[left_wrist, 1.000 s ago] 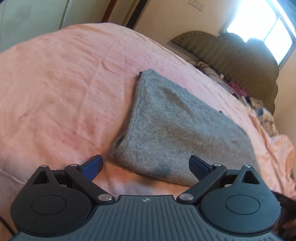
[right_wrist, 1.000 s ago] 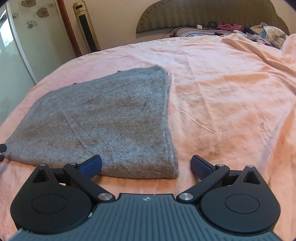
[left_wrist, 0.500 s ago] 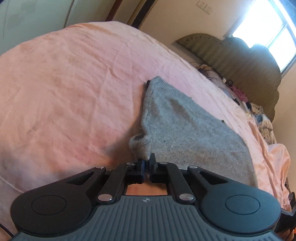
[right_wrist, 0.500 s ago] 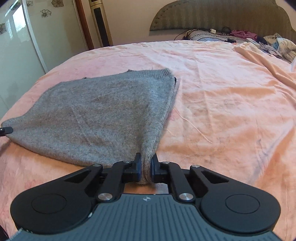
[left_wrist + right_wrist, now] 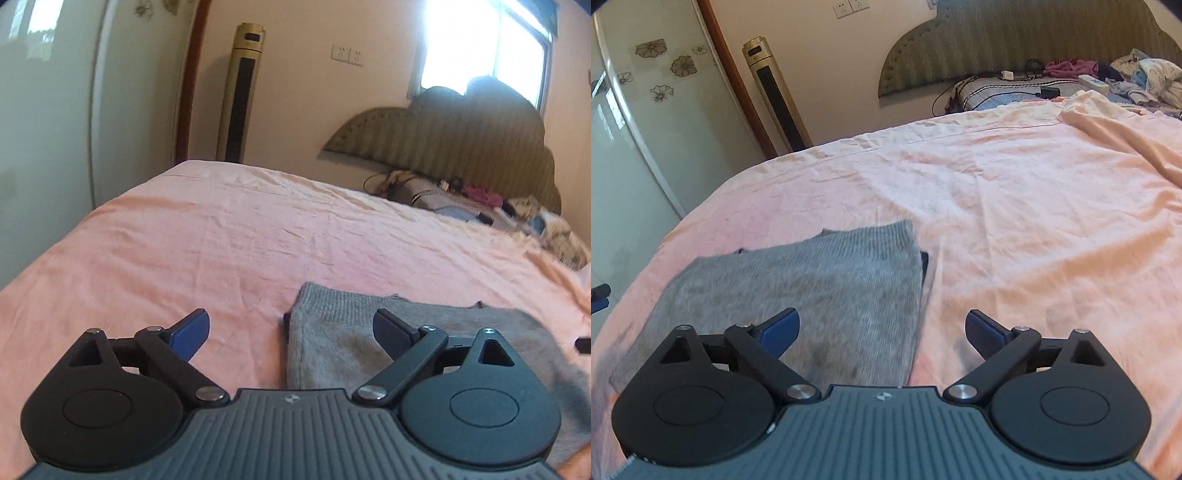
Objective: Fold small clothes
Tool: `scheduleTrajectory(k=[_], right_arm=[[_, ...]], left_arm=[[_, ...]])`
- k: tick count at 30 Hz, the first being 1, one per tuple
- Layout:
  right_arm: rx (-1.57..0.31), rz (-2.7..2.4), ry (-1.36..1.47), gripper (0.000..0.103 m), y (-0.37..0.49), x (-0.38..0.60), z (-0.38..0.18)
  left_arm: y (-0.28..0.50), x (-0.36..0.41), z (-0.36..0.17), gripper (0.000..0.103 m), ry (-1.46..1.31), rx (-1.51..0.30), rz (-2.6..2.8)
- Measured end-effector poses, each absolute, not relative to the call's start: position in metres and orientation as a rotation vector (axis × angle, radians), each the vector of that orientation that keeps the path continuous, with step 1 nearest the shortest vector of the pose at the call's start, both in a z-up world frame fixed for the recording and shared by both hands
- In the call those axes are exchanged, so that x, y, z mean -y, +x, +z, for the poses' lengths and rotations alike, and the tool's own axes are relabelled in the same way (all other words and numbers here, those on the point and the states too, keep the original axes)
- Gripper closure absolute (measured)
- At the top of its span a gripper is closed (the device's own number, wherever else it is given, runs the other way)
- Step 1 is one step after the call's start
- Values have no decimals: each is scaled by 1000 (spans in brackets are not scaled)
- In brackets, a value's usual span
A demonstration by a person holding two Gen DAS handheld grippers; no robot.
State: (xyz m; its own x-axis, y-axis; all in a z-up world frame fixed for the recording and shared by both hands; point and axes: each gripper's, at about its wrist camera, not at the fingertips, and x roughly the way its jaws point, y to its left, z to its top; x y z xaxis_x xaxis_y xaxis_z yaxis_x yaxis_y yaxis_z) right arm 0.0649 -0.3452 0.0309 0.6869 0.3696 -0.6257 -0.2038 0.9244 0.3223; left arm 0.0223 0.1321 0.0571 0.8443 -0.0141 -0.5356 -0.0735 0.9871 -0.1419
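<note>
A: Can any writing be read?

B: No legible text is seen. A small pale emblem is stamped on each gripper body, too small to be made out. Flower decals are seen on the wardrobe door (image 5: 661,66) at 10 o'clock of the right wrist view, and wall sockets (image 5: 346,55) are seen above the bed.

A: How are the grippers held?

B: The left gripper (image 5: 291,332) is held low over the bed (image 5: 229,236), pointed toward the headboard (image 5: 461,136); its blue pads are spread wide apart and nothing is clamped. The right gripper (image 5: 882,330) is held the same way, pads apart, nothing gripped. The tip of the left gripper is glimpsed at 9 o'clock of the right wrist view.

A: Where is the garment?

B: A grey knitted sweater (image 5: 820,291) is laid folded on the pink sheet (image 5: 1015,206). In the left wrist view (image 5: 343,343) its left edge is seen between the open pads, with the right pad over the knit and the left pad over bare sheet. In the right wrist view its right edge is found between the pads, with the left pad over the knit. A ribbed band is seen along the far edge, and a dark strip is exposed beside that edge at 12 o'clock. The fabric is slightly blurred.

A: What else is seen?

B: A gold tower fan (image 5: 242,92) is stood at the wall, and loose clothes (image 5: 1145,77) are piled by the headboard.
</note>
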Motion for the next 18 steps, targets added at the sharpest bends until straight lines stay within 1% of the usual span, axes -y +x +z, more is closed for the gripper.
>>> scheduleTrajectory(k=[2, 5, 7, 8, 9, 10, 11, 12, 13, 14, 15, 16, 18], right_arm=[[-761, 294, 221, 10, 98, 339, 24], [-795, 262, 216, 12, 142, 330, 12], [-815, 255, 218, 12, 163, 324, 4], [-822, 264, 216, 12, 170, 320, 0], [-819, 276, 205, 14, 176, 315, -3], [-808, 295, 191, 32, 179, 310, -5], [-800, 333, 171, 56, 181, 306, -5], [-810, 347, 169, 88, 184, 303, -4], [-771, 350, 171, 92, 183, 303, 0], [-725, 355, 176, 92, 180, 305, 3], [-703, 335, 201, 93, 181, 311, 4], [-714, 312, 216, 93, 185, 316, 0], [-751, 296, 215, 92, 187, 318, -14]], left_arm=[[67, -120, 41, 8, -89, -623, 50], [116, -108, 22, 8, -65, -694, 74], [140, -102, 12, 19, -56, -737, 77], [149, -99, 7, 41, -45, -764, 63], [154, -95, 4, 59, -26, -764, 50], [154, -89, 5, 76, 7, -739, 38], [155, -83, 6, 99, 46, -731, 33], [153, -80, 9, 99, 75, -710, 70], [149, -80, 12, 99, 85, -669, 111], [148, -84, 14, 99, 78, -640, 134], [152, -90, 10, 99, 66, -660, 150], [157, -95, 2, 99, 60, -705, 164], [152, -91, -4, 99, 111, -674, 162]])
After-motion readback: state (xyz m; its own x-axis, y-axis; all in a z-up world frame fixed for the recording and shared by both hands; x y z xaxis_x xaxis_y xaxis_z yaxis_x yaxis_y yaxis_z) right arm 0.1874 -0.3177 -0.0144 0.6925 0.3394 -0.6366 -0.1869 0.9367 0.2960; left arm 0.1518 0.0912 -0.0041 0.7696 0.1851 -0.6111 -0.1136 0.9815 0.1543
